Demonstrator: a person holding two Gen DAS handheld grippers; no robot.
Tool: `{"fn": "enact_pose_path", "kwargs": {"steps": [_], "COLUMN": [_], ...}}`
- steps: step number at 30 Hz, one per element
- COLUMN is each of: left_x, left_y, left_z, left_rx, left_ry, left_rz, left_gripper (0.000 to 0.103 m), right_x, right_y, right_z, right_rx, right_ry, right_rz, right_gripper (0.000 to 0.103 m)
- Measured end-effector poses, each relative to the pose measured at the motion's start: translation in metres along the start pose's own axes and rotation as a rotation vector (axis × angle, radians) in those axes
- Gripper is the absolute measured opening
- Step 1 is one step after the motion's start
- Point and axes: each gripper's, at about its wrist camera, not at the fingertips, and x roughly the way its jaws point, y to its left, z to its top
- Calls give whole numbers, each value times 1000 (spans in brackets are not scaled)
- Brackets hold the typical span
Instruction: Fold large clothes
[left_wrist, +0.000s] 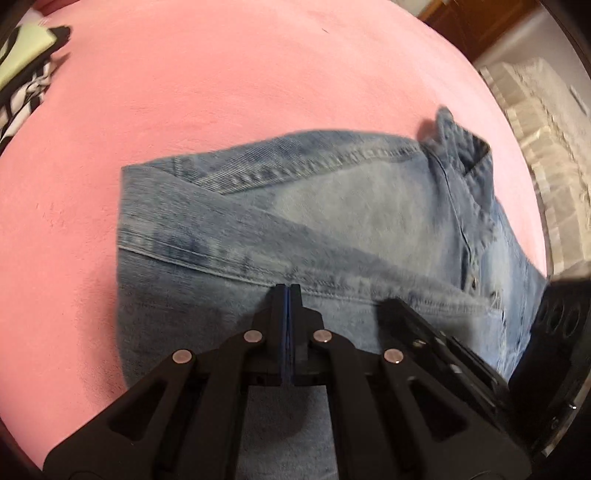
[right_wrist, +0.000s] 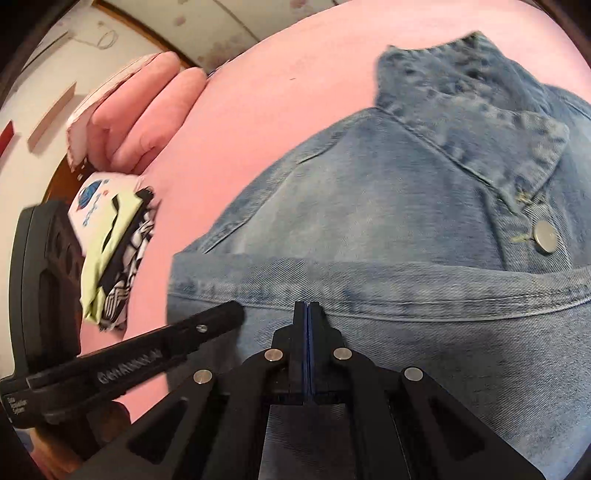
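Both grippers pitch steeply down over the denim jacket (right_wrist: 388, 206), side by side. Left gripper (left_wrist: 287, 290): fingers together, nothing visibly between them, tips over a folded seam of the jacket. Right gripper (right_wrist: 307, 308): fingers together too, tips at a seam edge; collar (right_wrist: 476, 99) and button (right_wrist: 544, 236) beyond and right of them. Jacket lies on a pink bed (left_wrist: 221, 92). Clothes pile (right_wrist: 110, 251) left of the right fingers, off the jacket.

Both wrist views look steeply down, close over one denim jacket (left_wrist: 332, 221).
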Motion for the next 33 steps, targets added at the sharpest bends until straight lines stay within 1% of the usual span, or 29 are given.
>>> {"fn": "enact_pose_path", "kwargs": {"steps": [1, 2, 3, 4, 6, 8, 10, 11, 12, 14, 18, 19, 21, 22, 25, 28, 31, 32, 33], "left_x": [-4, -9, -8, -11, -16, -21, -21, -19, -15, -9, -13, -17, -27, -37, -53, -64, -70, -72, -75], "left_y": [6, 13, 15, 21, 33, 45, 54, 62, 66, 69, 59, 56, 54, 57, 50, 45, 35, 29, 27], "left_z": [0, 2, 6, 9, 15, 23, 32, 37, 40, 43, 43, 41, 34, 27, 5, -20, -47, -54, -63], "left_rx": [-14, -29, -40, -53, -68, -79, -84, -95, -101, -90, -27, -29, -65, -78, -84, -68, -52, -47, -41], "left_ry": [-14, -40, -54, -67, -91, -132, -151, -151, -138, -117, -130, -128, -133, -130, -122, -77, -20, -9, -1], "left_rz": [3, 19, 26, 31, 43, 83, 139, 155, 149, 145, 203, 199, 168, 156, 163, 160, 134, 129, 127], "left_gripper": [0, 0, 0, 0, 0, 0, 0, 0, 0, 0, 0, 0, 0, 0, 0, 0, 0, 0, 0], "right_x": [-6, -15, -23, -34, -49, -67, -83, -93, -101, -113, -122, -121, -125, -129, -139, -146, -155, -162, -166], "right_y": [-6, -15, -24, -38, -58, -80, -101, -116, -129, -147, -142, -136, -126, -122, -110, -96, -86, -87, -84], "right_z": [-1, -2, -4, -6, -10, -14, -14, -16, -17, -19, -15, -14, -16, -21, -35, -56, -83, -91, -99], "right_rx": [11, 29, 45, 65, 84, 90, 108, 141, 174, 213, 198, 210, 278, 326, 402, 427, 451, 456, 463], "right_ry": [-13, -38, -56, -80, -104, -129, -143, -155, -161, -168, -146, -138, -145, -154, -155, -137, -85, -75, -64], "right_rz": [-24, -72, -99, -147, -198, -269, -364, -416, -429, -414, -454, -436, -352, -302, -290, -289, -280, -274, -272], "right_gripper": [0, 0, 0, 0, 0, 0, 0, 0, 0, 0, 0, 0, 0, 0, 0, 0, 4, 7, 15]}}
